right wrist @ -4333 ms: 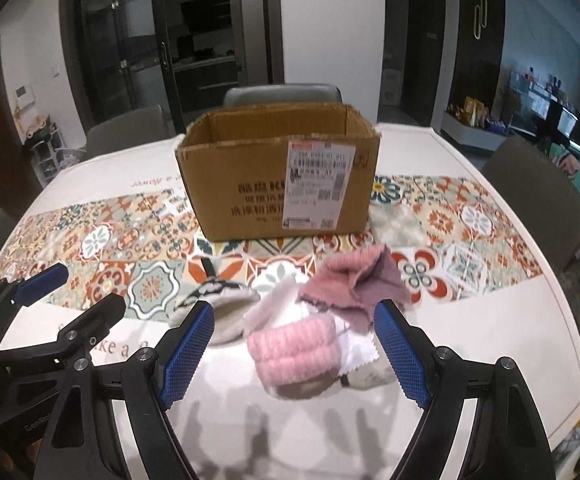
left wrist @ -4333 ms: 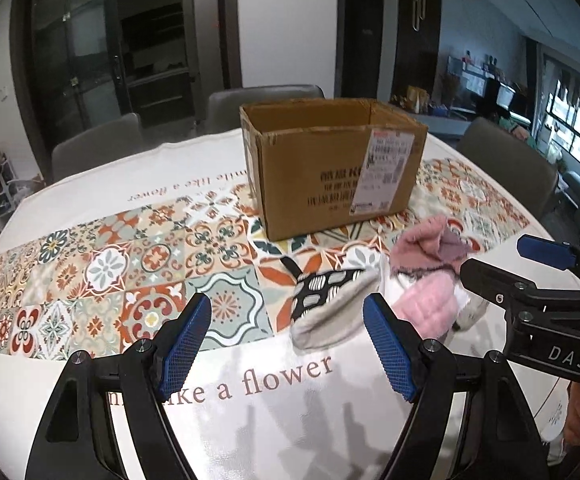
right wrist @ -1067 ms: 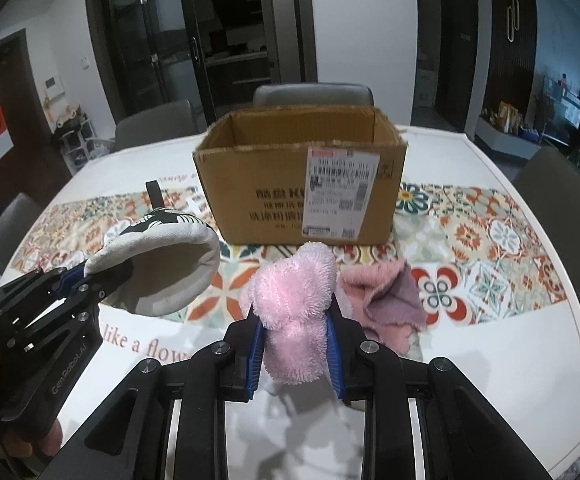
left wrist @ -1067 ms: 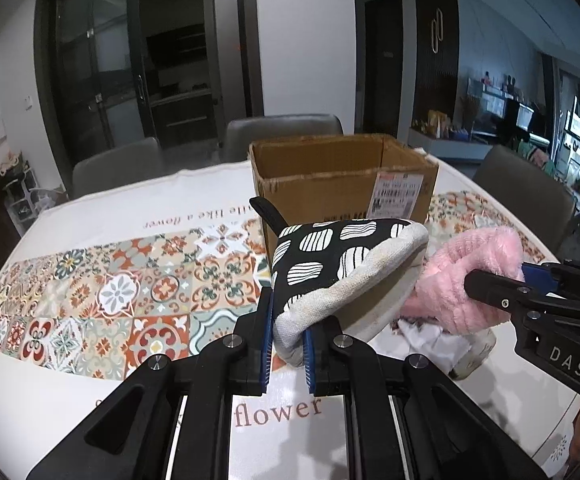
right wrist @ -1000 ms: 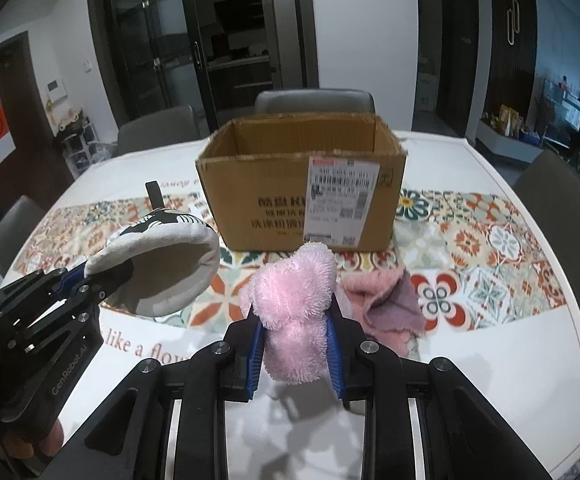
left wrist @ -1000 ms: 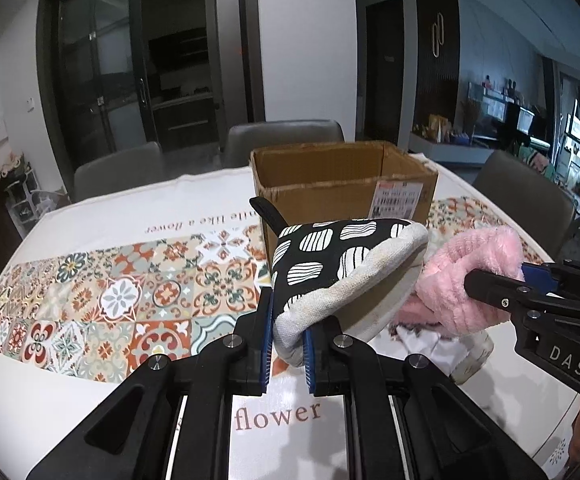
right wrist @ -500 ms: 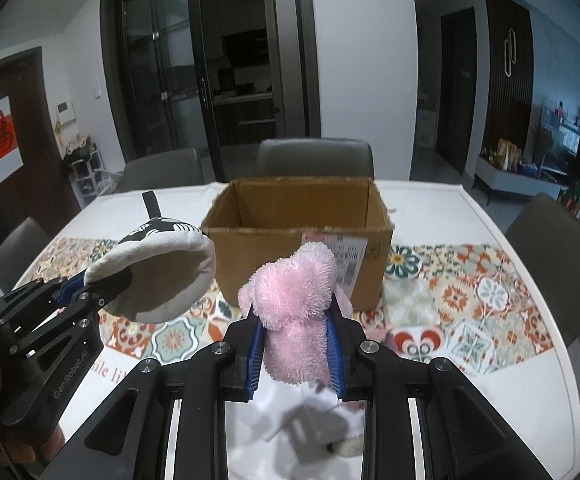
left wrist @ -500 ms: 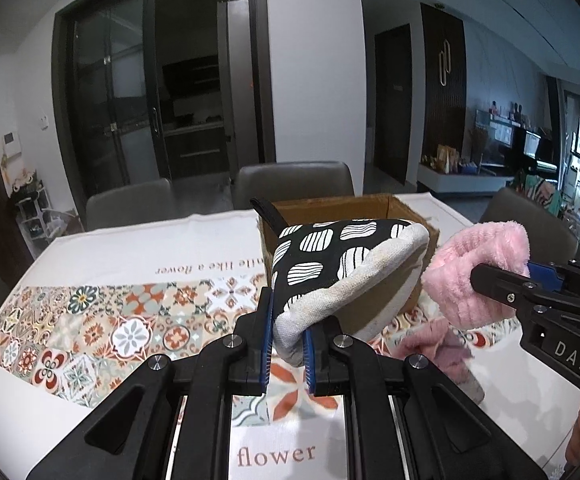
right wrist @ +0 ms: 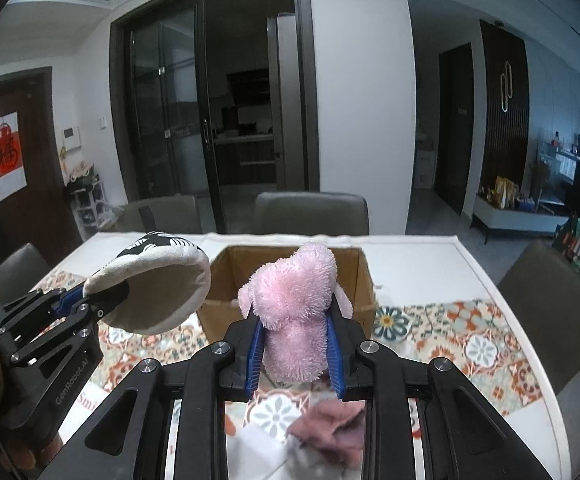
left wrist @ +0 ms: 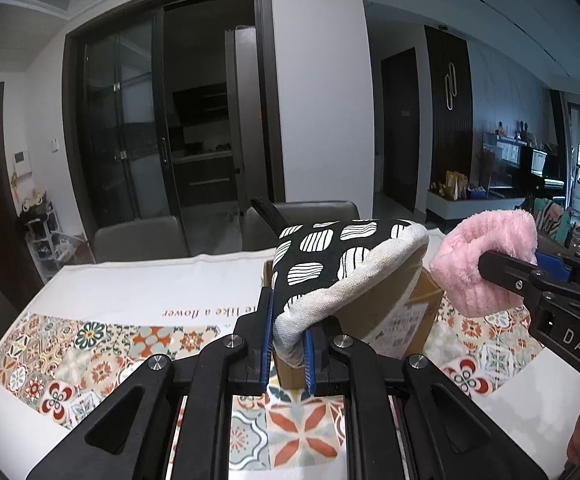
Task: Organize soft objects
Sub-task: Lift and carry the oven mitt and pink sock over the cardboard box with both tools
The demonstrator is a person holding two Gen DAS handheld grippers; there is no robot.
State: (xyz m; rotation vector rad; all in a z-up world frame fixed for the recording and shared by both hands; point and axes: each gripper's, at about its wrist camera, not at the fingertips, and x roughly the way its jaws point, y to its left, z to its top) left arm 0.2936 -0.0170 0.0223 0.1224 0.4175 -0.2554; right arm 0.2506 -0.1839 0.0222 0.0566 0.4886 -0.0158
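Your left claw (left wrist: 285, 350) is clenched on the black-and-white oven mitt (left wrist: 342, 268) and your right claw (right wrist: 294, 346) on the fluffy pink cloth (right wrist: 294, 312), both held in the air just short of the open cardboard box (right wrist: 364, 280). Neither item is in the box yet. A mauve cloth (right wrist: 330, 426) and something white beside it remain on the tabletop (right wrist: 422, 268), so the sorting looks barely begun.
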